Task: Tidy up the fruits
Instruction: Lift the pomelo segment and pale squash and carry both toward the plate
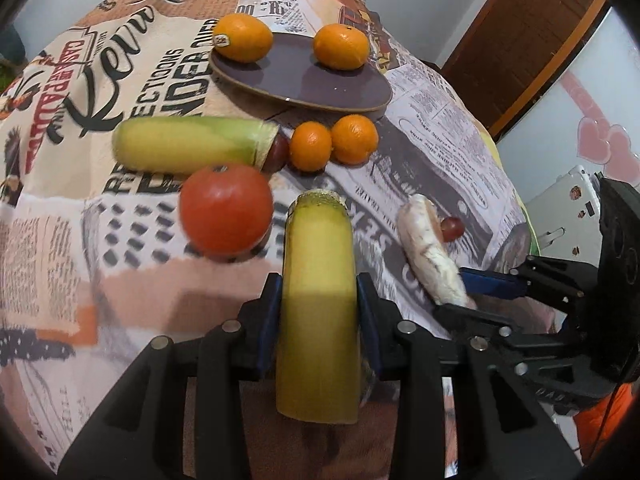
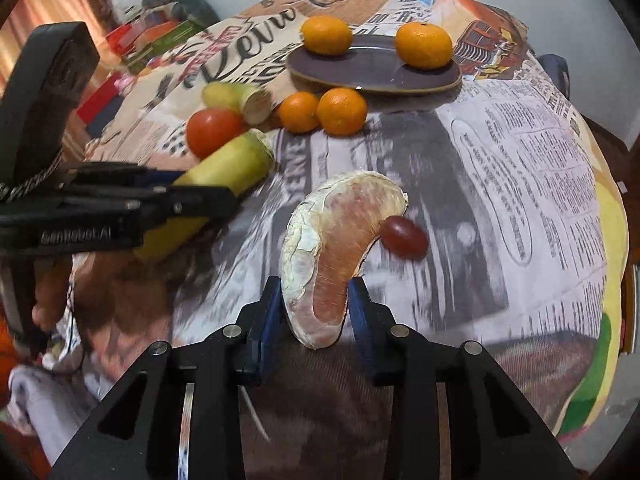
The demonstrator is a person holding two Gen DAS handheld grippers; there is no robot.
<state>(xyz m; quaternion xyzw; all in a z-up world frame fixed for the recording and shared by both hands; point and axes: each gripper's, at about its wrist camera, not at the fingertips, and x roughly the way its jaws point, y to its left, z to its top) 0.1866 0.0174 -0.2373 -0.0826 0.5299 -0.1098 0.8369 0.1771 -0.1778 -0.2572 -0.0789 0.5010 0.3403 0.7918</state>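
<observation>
My left gripper is shut on a yellow-green cane piece, held above the table; it also shows in the right wrist view. My right gripper is shut on a peeled pomelo segment, also seen in the left wrist view. A dark plate at the back carries two oranges. In front of it lie two small oranges, a second cane piece, a red tomato and a red grape.
The table wears a newspaper-print cloth. Another grape lies by the second cane piece. Boxes and books sit at the back left. A brown door stands behind the table.
</observation>
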